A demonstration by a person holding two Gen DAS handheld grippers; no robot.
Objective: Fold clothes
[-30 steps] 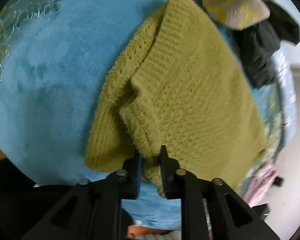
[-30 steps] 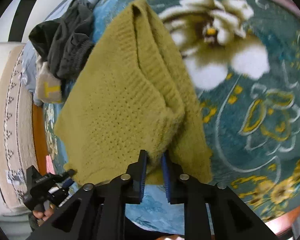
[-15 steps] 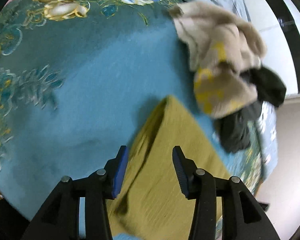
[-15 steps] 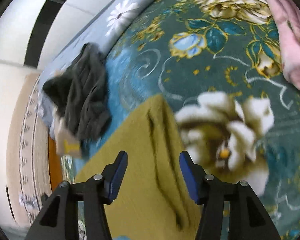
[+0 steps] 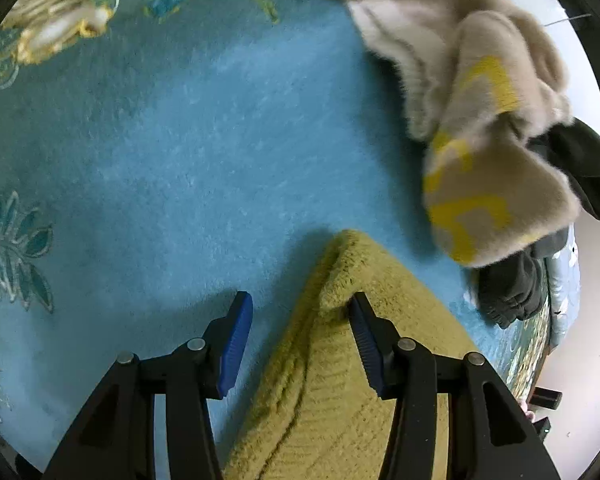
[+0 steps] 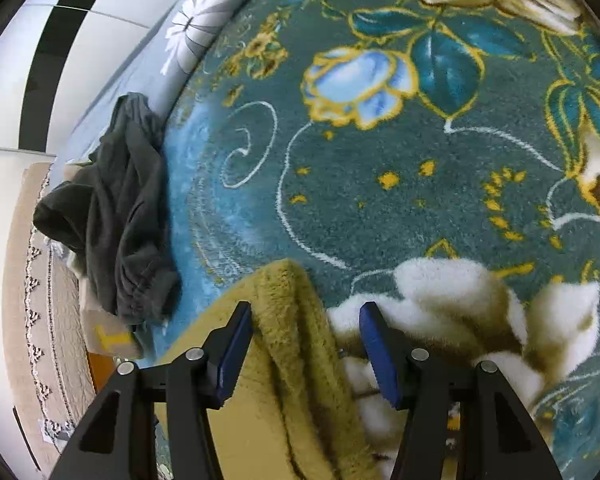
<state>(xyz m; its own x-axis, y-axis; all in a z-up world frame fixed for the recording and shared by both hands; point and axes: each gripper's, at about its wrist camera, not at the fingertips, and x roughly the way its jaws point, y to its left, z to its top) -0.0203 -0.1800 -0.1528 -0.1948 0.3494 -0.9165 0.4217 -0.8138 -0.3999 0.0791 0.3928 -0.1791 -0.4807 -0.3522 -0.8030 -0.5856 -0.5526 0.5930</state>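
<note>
Olive-green fuzzy knit sweater [image 5: 352,380] lies folded on blue floral plush blanket [image 5: 160,160]. Left tool [image 5: 300,340], right tool [image 6: 304,344]: jaws just spread, gripping nothing. Risk: left pad brushes corner; withdrawal could snag knit, undo fold.

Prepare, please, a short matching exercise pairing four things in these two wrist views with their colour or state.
Things:
1. knitted sweater
2. fluffy sweater
3. dark garment
4. left gripper

Descriptions:
A. beige with yellow markings
B. olive green, lying flat on the blanket
C. open, jaws just widened, pressing nothing
D. charcoal, crumpled at the blanket's edge

Pairs: 1-B, 2-A, 3-D, 4-C
</note>
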